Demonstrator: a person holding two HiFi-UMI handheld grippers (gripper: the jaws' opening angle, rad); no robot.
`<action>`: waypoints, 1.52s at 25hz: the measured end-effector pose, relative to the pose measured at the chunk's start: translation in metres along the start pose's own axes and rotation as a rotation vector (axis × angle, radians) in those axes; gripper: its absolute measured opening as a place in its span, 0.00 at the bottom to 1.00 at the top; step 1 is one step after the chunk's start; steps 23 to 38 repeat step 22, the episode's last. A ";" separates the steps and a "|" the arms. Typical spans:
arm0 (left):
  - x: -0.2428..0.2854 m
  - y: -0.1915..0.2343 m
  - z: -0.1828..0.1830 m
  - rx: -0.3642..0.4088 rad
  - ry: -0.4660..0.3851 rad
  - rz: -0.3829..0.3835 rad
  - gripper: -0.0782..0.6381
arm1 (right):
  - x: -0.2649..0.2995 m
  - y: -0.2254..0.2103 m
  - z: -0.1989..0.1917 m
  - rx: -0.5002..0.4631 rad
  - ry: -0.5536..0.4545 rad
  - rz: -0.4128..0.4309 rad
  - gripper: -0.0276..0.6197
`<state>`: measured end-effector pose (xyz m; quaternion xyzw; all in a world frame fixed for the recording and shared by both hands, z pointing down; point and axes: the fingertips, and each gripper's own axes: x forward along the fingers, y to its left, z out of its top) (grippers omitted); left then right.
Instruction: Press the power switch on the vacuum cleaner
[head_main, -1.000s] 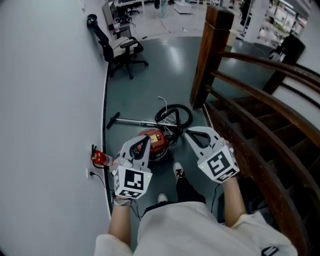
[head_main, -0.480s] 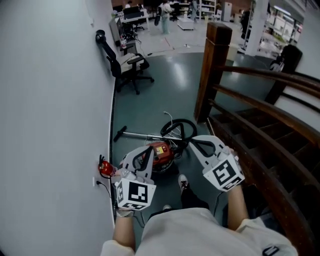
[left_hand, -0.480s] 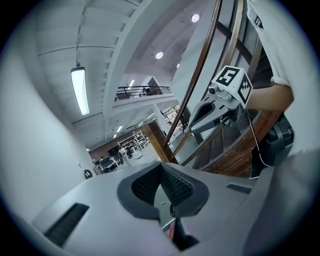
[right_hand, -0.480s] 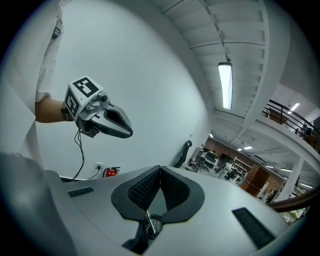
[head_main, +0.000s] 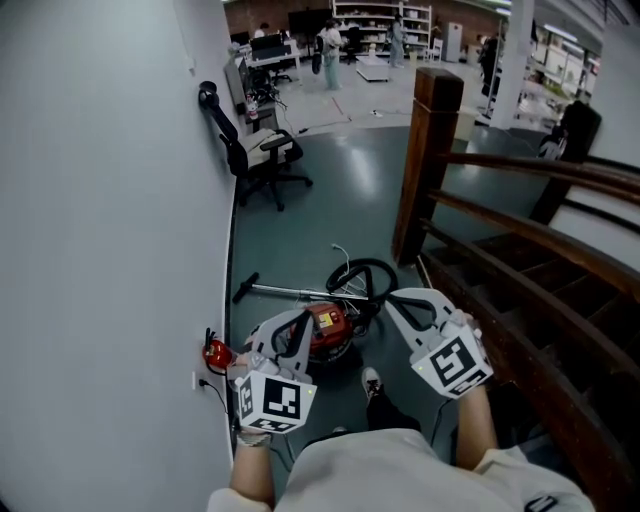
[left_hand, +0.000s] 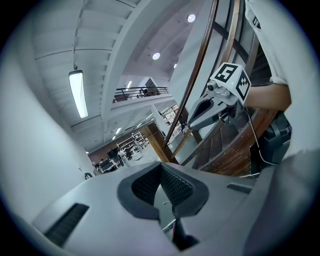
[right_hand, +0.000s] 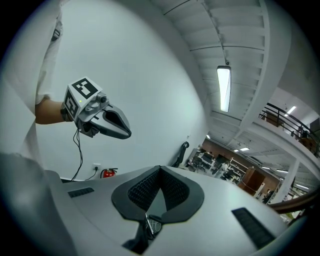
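The vacuum cleaner (head_main: 331, 323) lies on the floor (head_main: 300, 225) by the left wall (head_main: 100, 200), the left tool (head_main: 298, 322) and the right tool (head_main: 393, 301) hover above it, both closed and empty, and its switch is too small to see.

Glossy grey-green floor (head_main: 320, 225): red vacuum cleaner (head_main: 325, 328) near the wall, wand (head_main: 285, 292) and coiled hose (head_main: 368, 275) beside it. Office chair (head_main: 265, 160) farther off, fire extinguisher (head_main: 216, 354) by the wall.

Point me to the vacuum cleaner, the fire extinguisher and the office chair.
vacuum cleaner (head_main: 330, 322): head view, on its red body.
fire extinguisher (head_main: 215, 354): head view, on its red cylinder.
office chair (head_main: 274, 146): head view, on its seat.
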<state>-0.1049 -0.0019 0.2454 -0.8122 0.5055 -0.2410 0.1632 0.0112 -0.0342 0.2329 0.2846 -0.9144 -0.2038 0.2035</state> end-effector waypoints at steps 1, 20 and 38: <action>0.000 0.001 0.000 0.003 0.001 -0.002 0.11 | 0.001 0.000 0.001 0.000 0.001 0.002 0.09; 0.006 -0.005 0.003 0.030 0.010 -0.030 0.11 | 0.002 0.002 0.000 -0.011 0.012 0.012 0.09; 0.007 -0.007 0.003 0.031 0.011 -0.031 0.11 | 0.001 0.002 -0.001 -0.011 0.011 0.013 0.09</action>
